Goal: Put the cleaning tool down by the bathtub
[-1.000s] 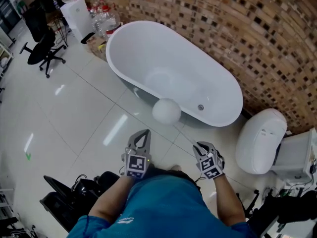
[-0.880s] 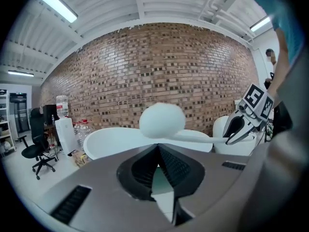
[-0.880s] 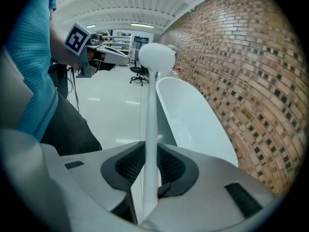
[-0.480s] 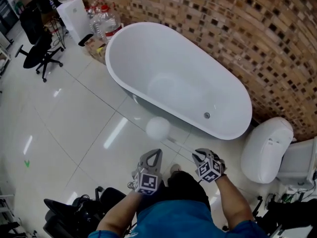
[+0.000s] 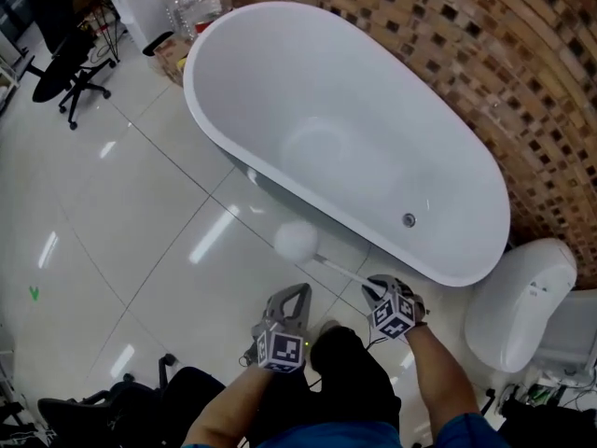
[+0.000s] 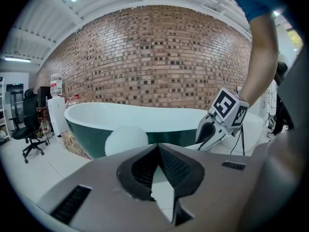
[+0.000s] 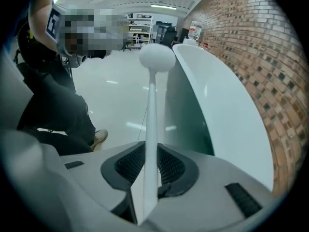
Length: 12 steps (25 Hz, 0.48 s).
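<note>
Head view: right gripper (image 5: 375, 290) holds the brush (image 5: 297, 240) low over the floor (image 5: 140, 213), just beside the bathtub (image 5: 191, 101); left gripper view: left gripper (image 6: 158, 147) closed, empty; right gripper view: jaws clamped on the handle (image 7: 150, 129); best to lower it flat beside the tub before letting go.

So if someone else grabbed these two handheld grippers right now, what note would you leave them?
Right gripper: jaws shut on the thin handle of the cleaning tool. Its round white head is held in the air beside the outer side of the bathtub.
Left gripper: jaws together, nothing in them.
Done: the tool is at the tub's side.
Left: lower it to the floor by the tub and let go; it is not yet set down.
</note>
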Available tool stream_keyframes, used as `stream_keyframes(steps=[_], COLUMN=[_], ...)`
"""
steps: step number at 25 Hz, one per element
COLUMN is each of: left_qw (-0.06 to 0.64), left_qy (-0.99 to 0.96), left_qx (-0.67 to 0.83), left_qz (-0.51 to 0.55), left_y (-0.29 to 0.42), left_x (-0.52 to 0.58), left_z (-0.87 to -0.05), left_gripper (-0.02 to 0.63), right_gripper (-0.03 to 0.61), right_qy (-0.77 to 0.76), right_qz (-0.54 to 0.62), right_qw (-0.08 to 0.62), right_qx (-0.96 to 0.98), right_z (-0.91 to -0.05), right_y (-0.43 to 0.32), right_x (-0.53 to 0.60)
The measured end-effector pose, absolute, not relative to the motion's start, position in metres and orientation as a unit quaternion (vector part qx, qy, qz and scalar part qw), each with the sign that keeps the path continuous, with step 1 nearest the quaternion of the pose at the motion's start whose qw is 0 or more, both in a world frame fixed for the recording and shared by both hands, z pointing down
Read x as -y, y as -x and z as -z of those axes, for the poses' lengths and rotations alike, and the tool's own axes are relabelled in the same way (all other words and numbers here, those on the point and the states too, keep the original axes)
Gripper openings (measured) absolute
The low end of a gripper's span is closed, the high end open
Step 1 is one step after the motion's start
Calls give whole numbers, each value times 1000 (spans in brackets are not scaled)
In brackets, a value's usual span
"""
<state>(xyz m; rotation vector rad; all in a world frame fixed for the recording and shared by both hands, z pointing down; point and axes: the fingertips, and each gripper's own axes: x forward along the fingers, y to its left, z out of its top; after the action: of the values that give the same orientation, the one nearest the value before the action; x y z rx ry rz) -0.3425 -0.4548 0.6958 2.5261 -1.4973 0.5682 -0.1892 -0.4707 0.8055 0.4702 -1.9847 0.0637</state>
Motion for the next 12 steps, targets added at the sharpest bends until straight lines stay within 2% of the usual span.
stream_keyframes(steps=[7, 12], left_qw=[64, 28], left_qy=[-843, -844], left_qx=[500, 501], left_qz=[-188, -189], left_y=[344, 356], left_x=[481, 499], left_z=[-790, -836], left_gripper=[-3, -2], right_gripper=[95, 95], right_qy=[-168, -162], right_qz=[-31, -42], right_qw=[549, 568], right_qx=[818, 806], right_z=[-940, -1042], right_y=[197, 210], right_x=[499, 523])
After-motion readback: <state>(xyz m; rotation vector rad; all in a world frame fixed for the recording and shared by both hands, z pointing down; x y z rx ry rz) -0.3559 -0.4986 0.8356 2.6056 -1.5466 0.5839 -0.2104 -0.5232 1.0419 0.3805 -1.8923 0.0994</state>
